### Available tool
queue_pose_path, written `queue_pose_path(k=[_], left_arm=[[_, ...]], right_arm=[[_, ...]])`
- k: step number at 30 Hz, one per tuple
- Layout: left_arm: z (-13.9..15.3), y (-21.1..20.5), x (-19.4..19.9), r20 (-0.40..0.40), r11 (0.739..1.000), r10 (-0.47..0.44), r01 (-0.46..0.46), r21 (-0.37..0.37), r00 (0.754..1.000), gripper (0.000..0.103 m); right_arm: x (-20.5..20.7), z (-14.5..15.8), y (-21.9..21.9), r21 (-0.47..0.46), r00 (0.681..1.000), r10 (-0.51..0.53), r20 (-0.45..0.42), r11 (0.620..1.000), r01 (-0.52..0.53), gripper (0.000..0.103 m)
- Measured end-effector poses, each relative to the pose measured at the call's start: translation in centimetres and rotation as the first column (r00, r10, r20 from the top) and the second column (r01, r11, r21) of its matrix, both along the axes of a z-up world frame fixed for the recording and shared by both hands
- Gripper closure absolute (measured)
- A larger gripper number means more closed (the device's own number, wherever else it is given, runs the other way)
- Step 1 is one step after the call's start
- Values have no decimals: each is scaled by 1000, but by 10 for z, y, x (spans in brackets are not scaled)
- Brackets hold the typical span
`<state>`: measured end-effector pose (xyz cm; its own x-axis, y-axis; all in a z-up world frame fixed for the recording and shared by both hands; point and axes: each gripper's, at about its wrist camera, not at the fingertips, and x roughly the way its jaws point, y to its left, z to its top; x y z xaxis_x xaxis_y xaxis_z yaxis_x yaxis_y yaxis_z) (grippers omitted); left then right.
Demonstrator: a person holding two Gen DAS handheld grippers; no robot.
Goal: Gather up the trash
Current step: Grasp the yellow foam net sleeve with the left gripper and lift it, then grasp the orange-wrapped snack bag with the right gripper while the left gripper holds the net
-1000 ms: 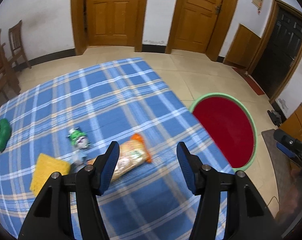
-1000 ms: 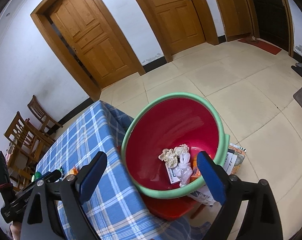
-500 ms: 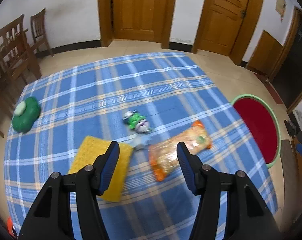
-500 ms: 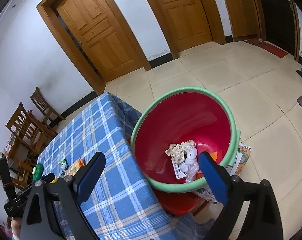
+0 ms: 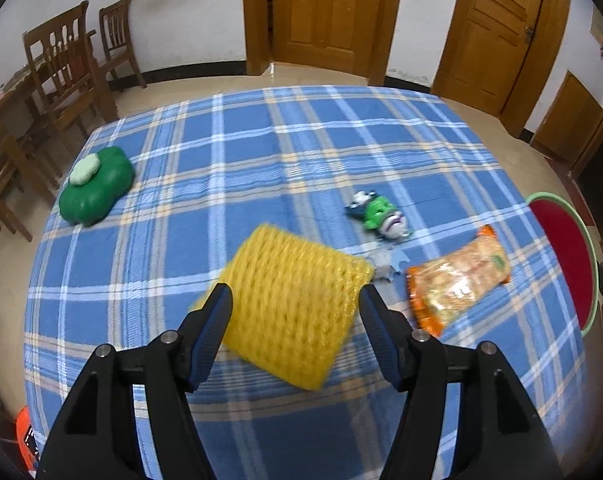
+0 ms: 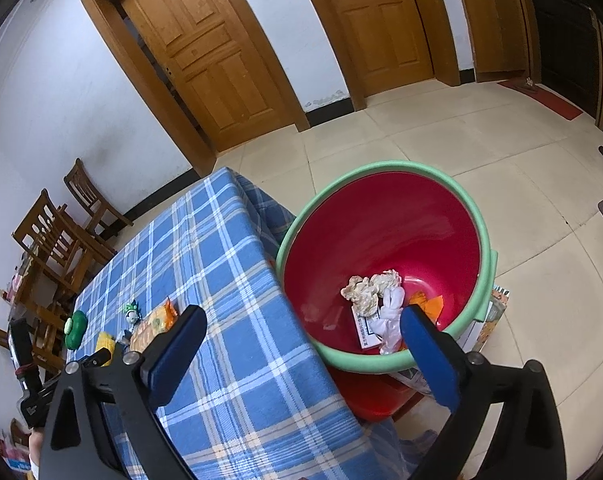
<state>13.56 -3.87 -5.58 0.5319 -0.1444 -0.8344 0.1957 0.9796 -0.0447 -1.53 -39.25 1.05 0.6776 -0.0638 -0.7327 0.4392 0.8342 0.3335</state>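
On the blue plaid tablecloth (image 5: 301, 140) lies a yellow foam net (image 5: 293, 304), blurred. My left gripper (image 5: 295, 300) hovers over it with jaws opening; the net shows between the fingers and the pads do not press on it. To its right are an orange snack bag (image 5: 457, 280), a small grey-blue scrap (image 5: 389, 262) and a green crumpled wrapper (image 5: 377, 216). My right gripper (image 6: 301, 320) hangs over the table's edge and the red bin's green rim (image 6: 381, 168), jaws opening, nothing between them. Crumpled paper (image 6: 365, 288) and other trash lie inside the bin.
A green flower-shaped object (image 5: 95, 186) sits at the cloth's far left. The bin (image 5: 561, 252) stands off the table's right side, on a red stool. Wooden chairs (image 5: 65, 64) crowd the left wall; tiled floor and doors lie beyond.
My left gripper has swung left across the table, from over the snack bag to over the yellow net, and come lower; its jaws stand wider. The right gripper shifted slightly and widened.
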Motion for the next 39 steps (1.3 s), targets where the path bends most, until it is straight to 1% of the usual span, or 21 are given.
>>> queue_pose_path(k=[5,9,11,12,14,16,19,22,24,30,33,39], left_arm=[[-4,14,3,-11,999,23,-24,-31,1000,38],[-6,20,4,-14,998,19,-20,-62,1000,38],[-8,21,4,-20,997,12,-13,-76,1000,41],[-9,22,3,-22,996,7,-8,-84,1000,46],[-9,23,1,-13,996,5,-6,-87,1000,51],[-7,27,-1,-11,993,3,-4,-114,1000,62],[-3,33,-4,-13,987,9,-10,-163,1000,68],[4,38,-10,0,979,6,-6,-204,1000,70],[10,39,-14,16,977,3,0,-215,1000,73],[23,46,-21,47,970,9,3,-243,999,78],[22,53,-22,46,966,25,-12,-257,999,80],[16,72,-25,29,953,76,-65,-294,997,81]], right_arm=[[3,-1,7,-8,1000,15,-12,1000,-15,4],[5,-4,15,-11,999,32,-25,999,-32,3],[8,-5,20,-12,998,44,-33,999,-45,4],[8,-6,22,-13,998,48,-35,999,-48,4],[10,-6,26,-16,997,60,-42,998,-61,3],[13,-6,32,-22,996,73,-47,997,-74,3],[18,-6,39,-30,994,93,-54,995,-94,3],[23,-7,47,-35,991,117,-63,992,-119,4],[28,-9,53,-38,989,134,-69,990,-136,3],[45,-11,76,-52,976,201,-83,977,-206,3],[56,-14,88,-55,967,238,-94,968,-244,3],[79,-24,114,-57,939,323,-121,942,-332,1]])
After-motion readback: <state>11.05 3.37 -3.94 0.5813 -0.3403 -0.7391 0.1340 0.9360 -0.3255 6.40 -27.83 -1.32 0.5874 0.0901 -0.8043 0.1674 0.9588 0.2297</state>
